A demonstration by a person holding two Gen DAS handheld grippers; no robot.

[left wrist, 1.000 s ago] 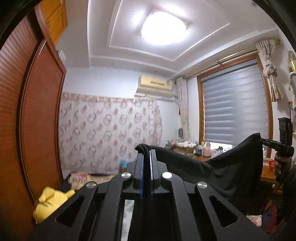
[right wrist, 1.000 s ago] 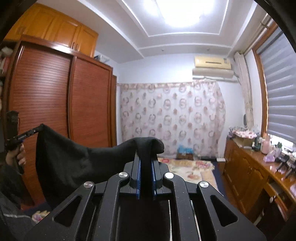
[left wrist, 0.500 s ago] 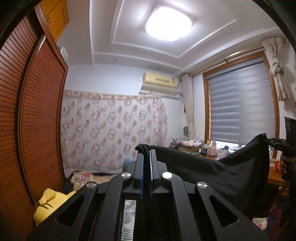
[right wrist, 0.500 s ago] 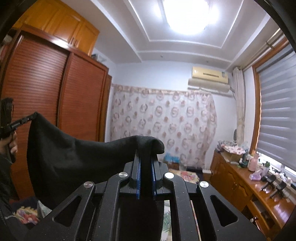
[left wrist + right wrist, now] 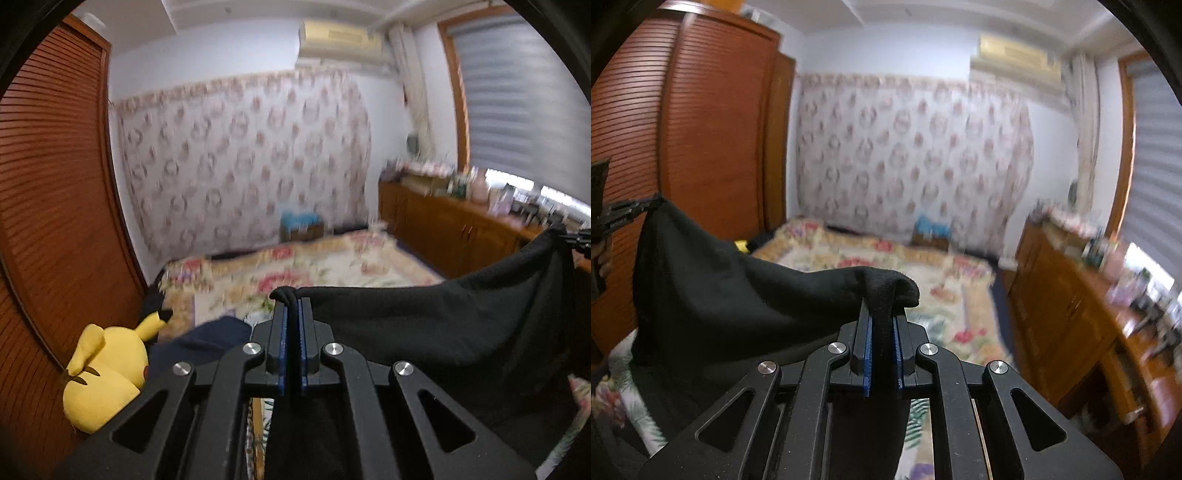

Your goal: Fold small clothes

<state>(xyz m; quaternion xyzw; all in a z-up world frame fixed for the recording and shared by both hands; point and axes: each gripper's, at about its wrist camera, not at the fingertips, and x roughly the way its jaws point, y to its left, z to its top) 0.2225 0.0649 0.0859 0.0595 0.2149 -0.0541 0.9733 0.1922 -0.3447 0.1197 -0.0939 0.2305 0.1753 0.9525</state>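
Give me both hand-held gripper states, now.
Left hand-held gripper: shut on the black garment.
Right hand-held gripper: shut on the same garment's other end.

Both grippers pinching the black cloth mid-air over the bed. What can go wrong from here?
1. The left gripper holds only a thin edge of the black garment; a tug may slip it.
2. The garment sags between it and the right gripper, so it may land wrinkled on the floral bedspread.
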